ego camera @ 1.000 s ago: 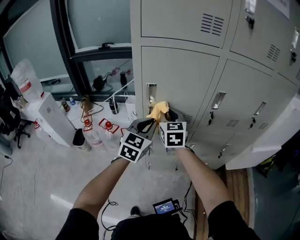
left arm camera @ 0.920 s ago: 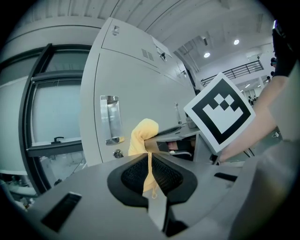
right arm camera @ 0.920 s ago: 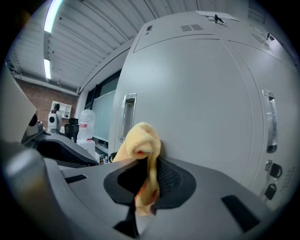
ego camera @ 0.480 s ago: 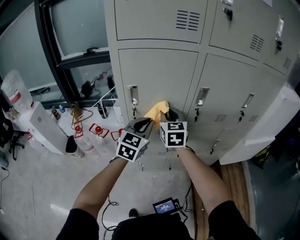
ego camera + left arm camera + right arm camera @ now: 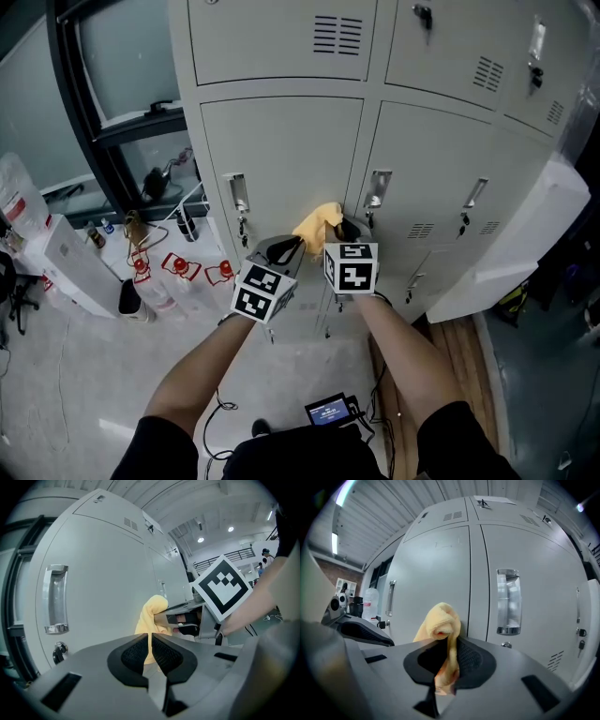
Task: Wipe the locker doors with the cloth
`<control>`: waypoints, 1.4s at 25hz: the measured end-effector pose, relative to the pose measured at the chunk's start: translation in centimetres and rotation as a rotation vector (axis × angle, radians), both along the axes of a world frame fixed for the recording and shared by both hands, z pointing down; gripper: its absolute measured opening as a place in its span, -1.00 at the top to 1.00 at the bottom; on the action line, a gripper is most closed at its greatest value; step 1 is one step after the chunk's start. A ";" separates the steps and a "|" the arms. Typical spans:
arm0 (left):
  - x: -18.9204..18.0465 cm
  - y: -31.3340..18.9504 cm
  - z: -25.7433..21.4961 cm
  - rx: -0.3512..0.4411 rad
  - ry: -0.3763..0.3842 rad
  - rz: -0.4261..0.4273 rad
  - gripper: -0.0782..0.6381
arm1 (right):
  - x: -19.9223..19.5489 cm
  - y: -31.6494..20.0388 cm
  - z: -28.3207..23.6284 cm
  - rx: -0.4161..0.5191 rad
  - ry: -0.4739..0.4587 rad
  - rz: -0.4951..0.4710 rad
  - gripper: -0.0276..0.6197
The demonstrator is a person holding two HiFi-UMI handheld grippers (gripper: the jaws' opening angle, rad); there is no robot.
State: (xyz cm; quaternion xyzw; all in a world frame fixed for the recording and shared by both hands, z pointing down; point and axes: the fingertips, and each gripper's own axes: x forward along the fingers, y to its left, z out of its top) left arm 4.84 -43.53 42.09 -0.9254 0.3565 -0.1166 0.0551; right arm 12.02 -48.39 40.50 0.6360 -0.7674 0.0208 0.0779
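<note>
A bank of pale grey locker doors (image 5: pixel 281 150) fills the upper part of the head view, each door with a chrome recessed handle (image 5: pixel 235 192) and a keyhole. My right gripper (image 5: pixel 341 228) is shut on a yellow cloth (image 5: pixel 317 225), which bunches up above its jaws (image 5: pixel 440 625) just in front of the seam between two doors (image 5: pixel 474 583). My left gripper (image 5: pixel 290 246) is shut and holds nothing; its tips sit just left of the cloth (image 5: pixel 152 618). Whether the cloth touches the door I cannot tell.
On the floor at the left stand a white cabinet (image 5: pixel 70 262), a dark bin (image 5: pixel 129 298), bottles and red-marked bags (image 5: pixel 178 267). A dark window frame (image 5: pixel 84 103) rises behind them. A small screen device (image 5: pixel 328 411) hangs at the person's waist. Wooden flooring (image 5: pixel 459 375) lies at the right.
The head view has shifted, so the lockers now sit further left and lower in the picture. Both grippers stay together with the cloth in the right one.
</note>
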 end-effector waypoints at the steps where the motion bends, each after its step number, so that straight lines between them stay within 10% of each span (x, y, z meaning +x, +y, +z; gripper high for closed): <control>1: 0.3 0.0 0.1 -0.001 0.000 0.003 0.68 | 0.3 0.0 0.1 -0.001 -0.001 0.004 0.71; 21: 1.1 0.3 0.8 -0.007 -0.009 0.020 0.68 | 2.1 0.4 0.3 -0.013 -0.038 0.030 0.71; 35: -4.5 -0.2 3.1 -0.051 -0.009 -0.057 0.68 | -5.9 1.5 1.7 -0.024 -0.026 -0.111 0.71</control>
